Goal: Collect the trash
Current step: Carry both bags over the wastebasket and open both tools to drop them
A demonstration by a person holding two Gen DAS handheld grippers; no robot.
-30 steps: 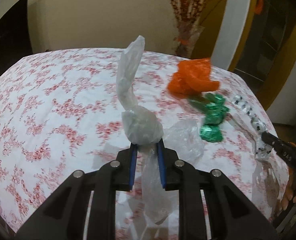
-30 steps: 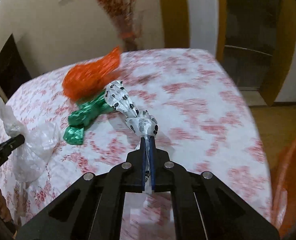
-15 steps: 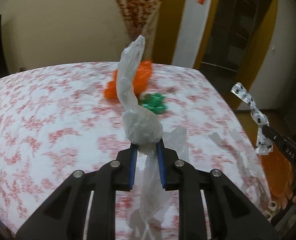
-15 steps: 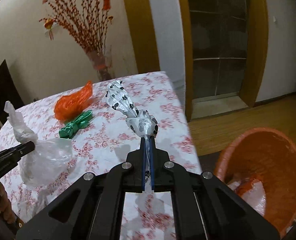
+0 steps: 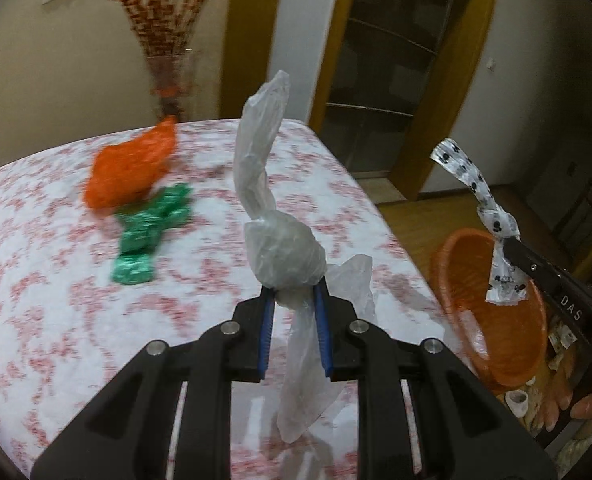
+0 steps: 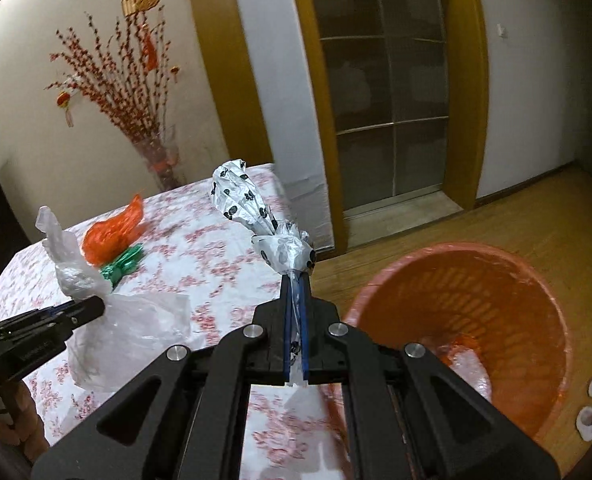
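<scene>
Left gripper (image 5: 294, 300) is clamped on a knotted clear plastic bag (image 5: 284, 256), right gripper (image 6: 296, 280) pinched tight on a spotted white bag (image 6: 252, 204), both lifted above the floral tablecloth (image 6: 216, 256). Orange bin (image 6: 507, 280) on the floor alongside; orange bag (image 5: 132, 168) and green wrapper (image 5: 148, 228) lie farther back.

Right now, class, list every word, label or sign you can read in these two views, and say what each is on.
"DAS": on the right tool, along its black arm.
"福": gold wall ornament above the branches.
Embossed print on the left tool: too blurred to read.
Spotted bag: a black pattern, no words.
</scene>
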